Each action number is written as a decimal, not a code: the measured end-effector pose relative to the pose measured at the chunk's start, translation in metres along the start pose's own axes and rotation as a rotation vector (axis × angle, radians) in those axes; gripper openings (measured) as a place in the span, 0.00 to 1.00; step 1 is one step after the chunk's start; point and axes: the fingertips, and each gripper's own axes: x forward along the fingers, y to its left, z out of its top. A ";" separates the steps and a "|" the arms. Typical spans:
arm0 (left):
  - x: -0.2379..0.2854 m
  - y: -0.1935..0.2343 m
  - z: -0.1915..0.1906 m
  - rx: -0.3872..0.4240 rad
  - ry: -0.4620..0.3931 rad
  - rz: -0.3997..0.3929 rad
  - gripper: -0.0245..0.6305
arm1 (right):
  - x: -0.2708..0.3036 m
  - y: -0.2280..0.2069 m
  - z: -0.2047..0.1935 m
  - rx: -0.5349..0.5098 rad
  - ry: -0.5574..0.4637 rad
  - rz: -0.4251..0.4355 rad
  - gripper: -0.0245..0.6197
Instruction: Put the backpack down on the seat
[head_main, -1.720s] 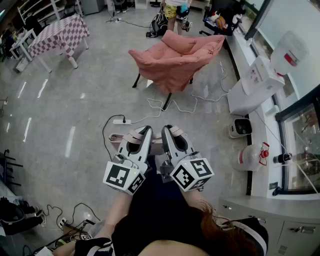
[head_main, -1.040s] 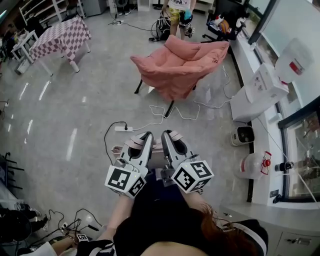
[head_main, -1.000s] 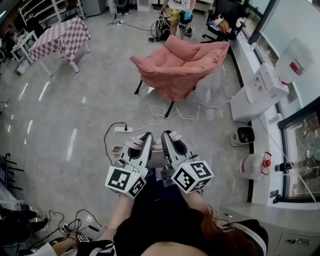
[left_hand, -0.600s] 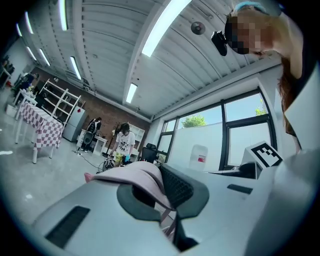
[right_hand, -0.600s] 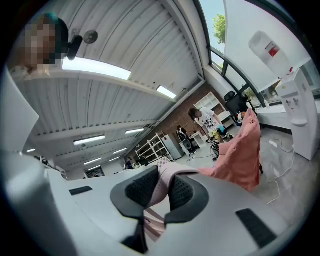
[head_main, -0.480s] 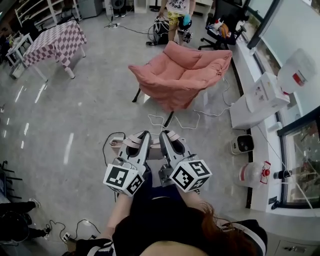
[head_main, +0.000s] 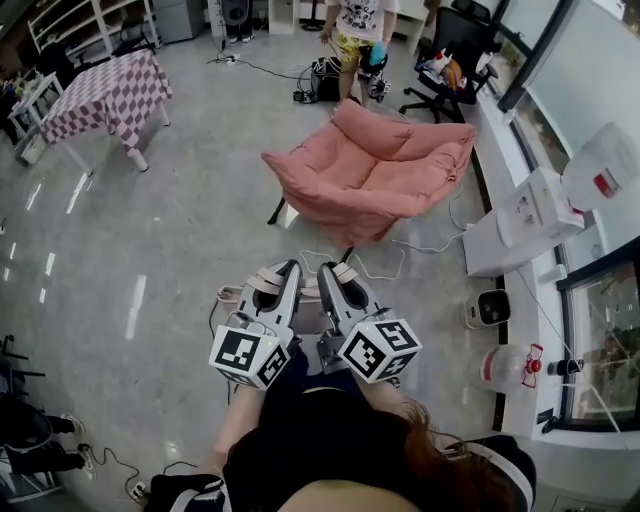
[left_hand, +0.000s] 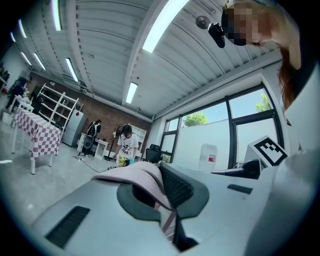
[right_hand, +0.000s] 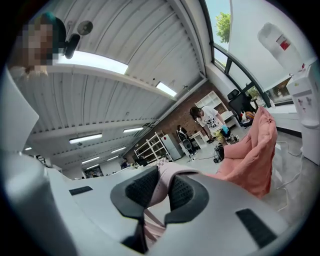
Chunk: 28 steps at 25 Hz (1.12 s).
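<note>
Left gripper and right gripper each clamp a pink backpack strap (pack body mostly hidden under them), side by side, well apart from the pink seat.

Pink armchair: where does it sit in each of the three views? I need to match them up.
Head view: pink armchair in the upper centre of the picture.
Left gripper view: not in it.
Right gripper view: right of centre, toward the edge.
Shared landmark: the standing person in a white T-shirt, visible in all three views.
</note>
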 end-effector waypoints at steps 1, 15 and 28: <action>0.006 0.009 0.003 0.001 -0.001 0.000 0.07 | 0.011 -0.001 0.002 -0.001 -0.002 0.002 0.14; 0.077 0.119 0.016 -0.038 0.003 -0.021 0.07 | 0.139 -0.023 0.012 0.012 -0.009 -0.008 0.14; 0.102 0.181 0.007 -0.098 0.031 -0.026 0.07 | 0.203 -0.035 -0.007 -0.010 0.045 -0.030 0.14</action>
